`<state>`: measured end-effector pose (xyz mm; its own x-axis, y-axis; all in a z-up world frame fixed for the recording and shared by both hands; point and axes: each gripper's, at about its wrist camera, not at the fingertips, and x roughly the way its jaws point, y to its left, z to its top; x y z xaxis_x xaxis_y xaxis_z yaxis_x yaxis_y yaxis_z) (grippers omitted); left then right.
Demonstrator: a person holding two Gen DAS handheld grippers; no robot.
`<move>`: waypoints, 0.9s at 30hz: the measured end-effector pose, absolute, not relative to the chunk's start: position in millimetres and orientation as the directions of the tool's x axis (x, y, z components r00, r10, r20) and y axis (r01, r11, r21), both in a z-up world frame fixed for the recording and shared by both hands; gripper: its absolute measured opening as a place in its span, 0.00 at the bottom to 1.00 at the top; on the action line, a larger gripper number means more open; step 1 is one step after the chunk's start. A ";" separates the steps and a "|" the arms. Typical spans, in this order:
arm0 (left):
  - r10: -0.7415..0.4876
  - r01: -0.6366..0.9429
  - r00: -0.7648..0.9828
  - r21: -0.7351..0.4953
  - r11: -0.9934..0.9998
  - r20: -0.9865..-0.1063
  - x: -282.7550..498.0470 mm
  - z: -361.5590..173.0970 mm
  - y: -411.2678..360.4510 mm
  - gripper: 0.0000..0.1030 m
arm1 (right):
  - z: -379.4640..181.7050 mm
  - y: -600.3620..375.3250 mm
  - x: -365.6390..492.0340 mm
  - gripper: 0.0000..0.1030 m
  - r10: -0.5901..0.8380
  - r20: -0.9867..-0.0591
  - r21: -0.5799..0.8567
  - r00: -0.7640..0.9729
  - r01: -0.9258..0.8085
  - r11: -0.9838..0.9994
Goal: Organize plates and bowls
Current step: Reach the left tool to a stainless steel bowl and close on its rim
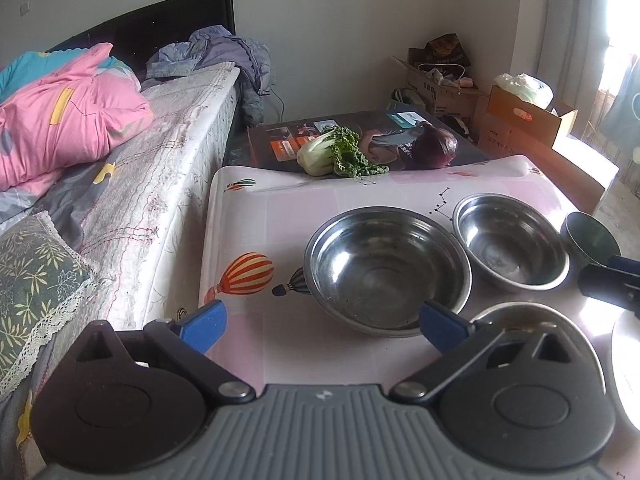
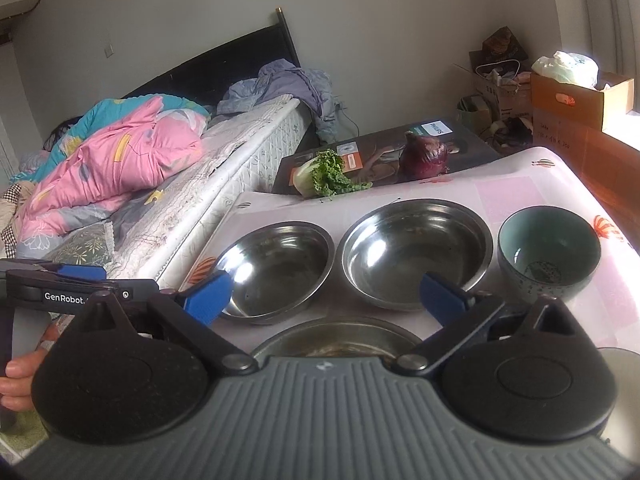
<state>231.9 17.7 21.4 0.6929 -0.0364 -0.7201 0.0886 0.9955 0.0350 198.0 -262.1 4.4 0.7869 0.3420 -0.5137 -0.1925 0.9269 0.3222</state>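
Bok choy [image 1: 334, 151], probably red onion [image 2: 425, 155] on printed box [image 2: 384, 148].

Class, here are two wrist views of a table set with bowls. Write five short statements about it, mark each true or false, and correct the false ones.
1. Both sets of tongs, left and right, are open and hold nothing. True.
2. The two steel bowls, left and right, are stacked. False: they sit side by side.
3. The teal ceramic bowl stands right of the steel bowls. True.
4. The leafy cabbage lies in a bowl. False: it lies on the printed box behind the bowls.
5. The red onion sits on the bed. False: it is on the printed box too.
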 end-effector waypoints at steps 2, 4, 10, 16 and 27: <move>-0.053 0.100 0.686 0.023 0.995 -0.725 252.3 13.5 16.8 0.99 | -4.9 -257.2 222.2 0.92 0.384 -0.520 0.374 0.763 -0.201 0.906; -0.064 0.106 0.672 0.011 0.994 -0.738 270.9 5.0 16.5 0.93 | -15.7 -249.3 245.1 0.86 0.406 -0.538 0.400 0.739 -0.199 0.894; -0.093 0.112 0.624 -0.029 0.993 -0.776 315.5 -20.0 18.5 0.77 | -38.0 -222.9 289.6 0.68 0.407 -0.585 0.390 0.702 -0.197 0.900; -0.064 0.098 0.575 -0.009 0.995 -0.816 342.6 -41.0 15.8 0.53 | -56.7 -209.2 311.6 0.45 0.380 -0.644 0.351 0.664 -0.185 0.918; -0.013 0.039 0.515 0.008 0.999 -0.857 348.6 -47.9 25.6 0.14 | -66.7 -202.6 324.3 0.20 0.370 -0.676 0.331 0.637 -0.187 0.925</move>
<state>348.6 25.6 -47.9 0.5152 -0.0126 -0.8570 0.0386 0.9992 0.0085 324.3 -202.6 -66.7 0.6374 0.3703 -0.6757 -0.1868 0.9250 0.3307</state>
